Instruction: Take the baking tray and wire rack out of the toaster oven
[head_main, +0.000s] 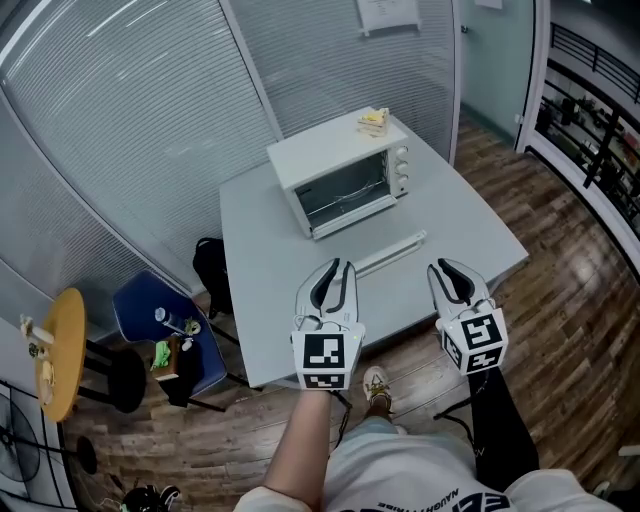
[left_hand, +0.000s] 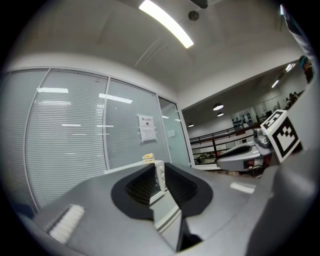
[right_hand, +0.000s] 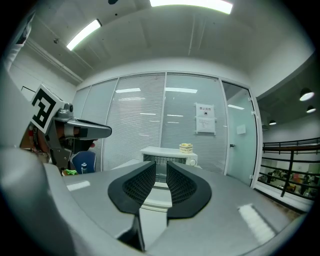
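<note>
Noted blue chair (head_main: 140, 300) beside grey desk (head_main: 260, 230), bottle (head_main: 172, 321) on seat, black bag (head_main: 208, 262) between; round yellow stool (head_main: 62, 350) farther left.

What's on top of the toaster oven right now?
A small yellow stack sits on the toaster oven, above its knobs. Too small to identify; the spot behind it is covered.

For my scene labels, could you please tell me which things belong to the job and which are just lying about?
Job: toaster oven, door open; left gripper; right gripper, both empty.
Lying about: yellow item on the oven; black bag; blue chair; bottle; round wooden side table.
</note>
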